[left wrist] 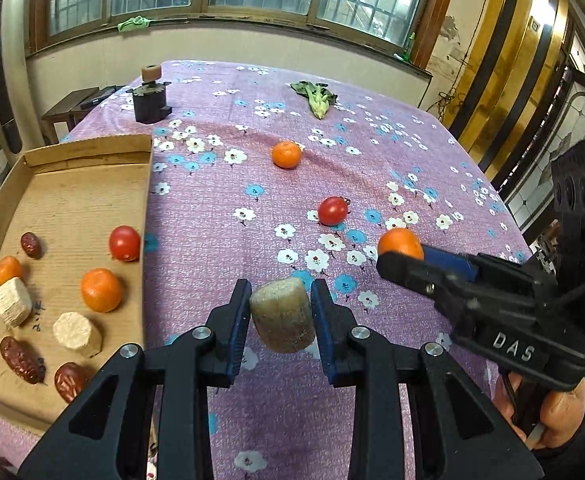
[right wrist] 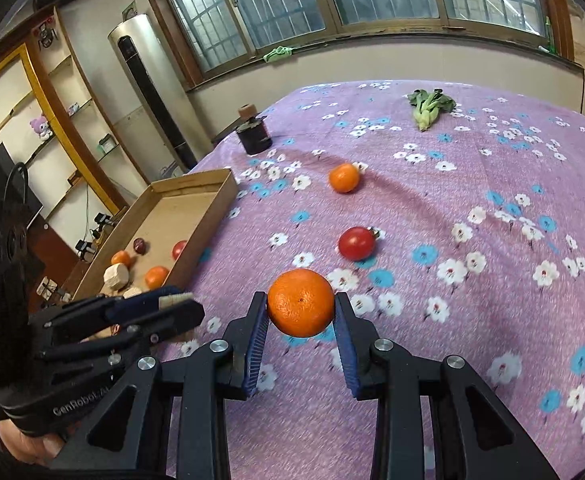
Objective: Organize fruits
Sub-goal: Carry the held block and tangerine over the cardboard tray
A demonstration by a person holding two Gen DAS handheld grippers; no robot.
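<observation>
My left gripper [left wrist: 280, 312] is shut on a pale cut sugarcane chunk [left wrist: 282, 318], held above the purple floral cloth just right of the cardboard tray [left wrist: 92, 152]. My right gripper [right wrist: 301, 310] is shut on a tangerine [right wrist: 301, 302], lifted off the cloth; in the left wrist view that tangerine [left wrist: 399, 243] shows at the right. Loose on the cloth lie another tangerine [left wrist: 286, 154] and a cherry tomato [left wrist: 333, 210]. The tray holds a tomato [left wrist: 124, 243], two tangerines, two pale chunks and three red dates.
A bok choy [left wrist: 315, 98] lies at the far side of the table. A dark holder with a small cylinder on top [left wrist: 149, 100] stands at the far left corner. Table edges run close on the left and right; a hand [left wrist: 548, 412] grips the right tool.
</observation>
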